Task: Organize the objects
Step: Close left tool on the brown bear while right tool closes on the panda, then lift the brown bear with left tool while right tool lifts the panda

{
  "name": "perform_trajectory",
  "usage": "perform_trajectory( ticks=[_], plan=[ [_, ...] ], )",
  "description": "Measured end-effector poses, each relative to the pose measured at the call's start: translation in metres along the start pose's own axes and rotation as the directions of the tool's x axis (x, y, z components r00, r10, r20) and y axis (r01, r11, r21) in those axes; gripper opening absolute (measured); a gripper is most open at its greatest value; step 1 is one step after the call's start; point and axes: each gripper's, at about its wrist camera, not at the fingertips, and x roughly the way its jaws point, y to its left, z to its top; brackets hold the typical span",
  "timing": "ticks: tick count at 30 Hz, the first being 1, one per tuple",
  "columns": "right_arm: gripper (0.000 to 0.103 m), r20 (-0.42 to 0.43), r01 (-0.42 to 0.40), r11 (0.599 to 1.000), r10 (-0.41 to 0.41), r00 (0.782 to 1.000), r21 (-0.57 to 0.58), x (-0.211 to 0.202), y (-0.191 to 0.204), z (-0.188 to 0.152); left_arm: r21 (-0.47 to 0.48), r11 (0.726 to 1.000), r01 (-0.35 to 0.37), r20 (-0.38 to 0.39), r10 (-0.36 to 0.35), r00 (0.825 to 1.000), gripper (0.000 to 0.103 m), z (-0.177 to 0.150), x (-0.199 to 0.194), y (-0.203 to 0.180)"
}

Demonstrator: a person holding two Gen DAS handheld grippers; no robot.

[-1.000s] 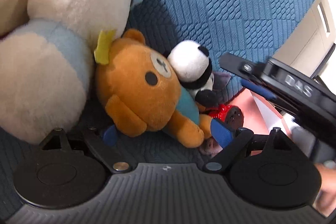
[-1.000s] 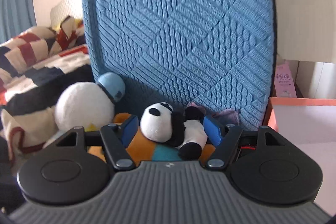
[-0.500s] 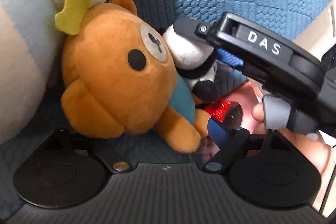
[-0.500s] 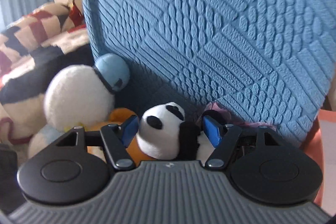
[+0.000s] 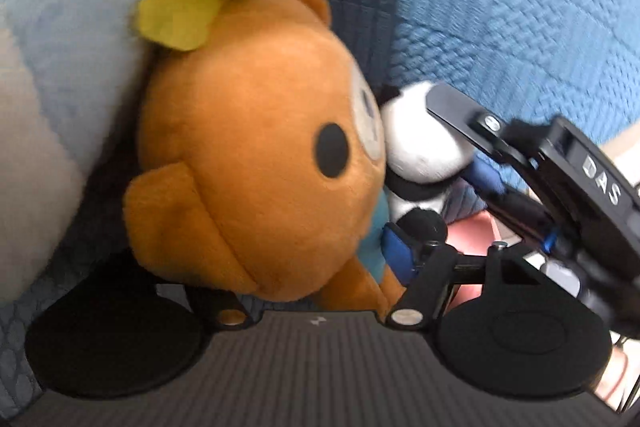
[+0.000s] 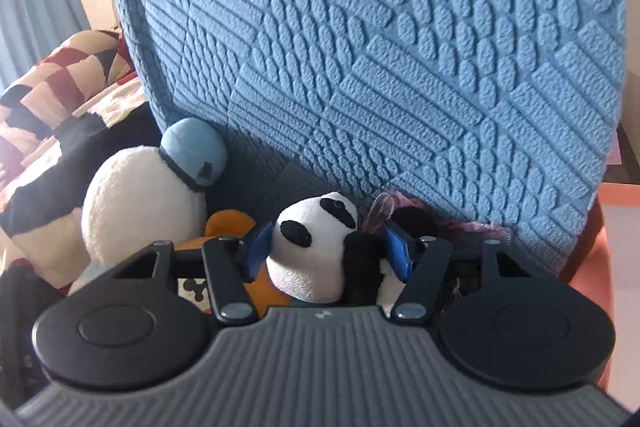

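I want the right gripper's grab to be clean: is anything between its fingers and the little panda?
Nothing visible. The panda already sits between the right gripper fingers, which are still open. The orange bear lies just left, beside the left finger.

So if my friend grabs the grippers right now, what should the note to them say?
Right gripper: jaws open on either side of the small panda plush, not closed on it.
Left gripper: jaws wide around the orange bear plush; no grip visible.
All toys lie against the blue quilted cushion, with the white-and-blue plush to the bear's left.
Done: nothing lifted yet.
Left: close on the panda, probably the bear too, then move them to their spot.
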Motion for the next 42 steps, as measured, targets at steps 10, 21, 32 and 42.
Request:
perform_trajectory(
  ticks=[10,21,32,42],
  plan=[
    [0.063,0.030,0.094,0.996,-0.094,0.995,-0.005,-0.023,-0.002,0.006,-0.044,0.999,0.003,-0.014,-0.003,1.000,0.054,0.001,-0.015,-0.005],
    [0.063,-0.004,0.144,0.989,-0.144,0.990,0.033,-0.059,0.021,-0.005,-0.011,1.000,-0.015,-0.016,0.015,1.000,0.049,-0.007,-0.052,-0.027],
    [0.063,-0.051,0.190,0.980,-0.187,0.981,0.054,-0.072,0.056,-0.018,0.068,0.997,-0.025,-0.003,0.025,1.000,0.045,-0.021,-0.126,-0.037],
    [0.063,-0.118,0.189,0.979,-0.179,0.977,0.077,-0.096,0.070,-0.057,0.233,0.962,-0.146,-0.032,0.158,0.987,0.045,-0.033,-0.145,-0.040]
  ],
)
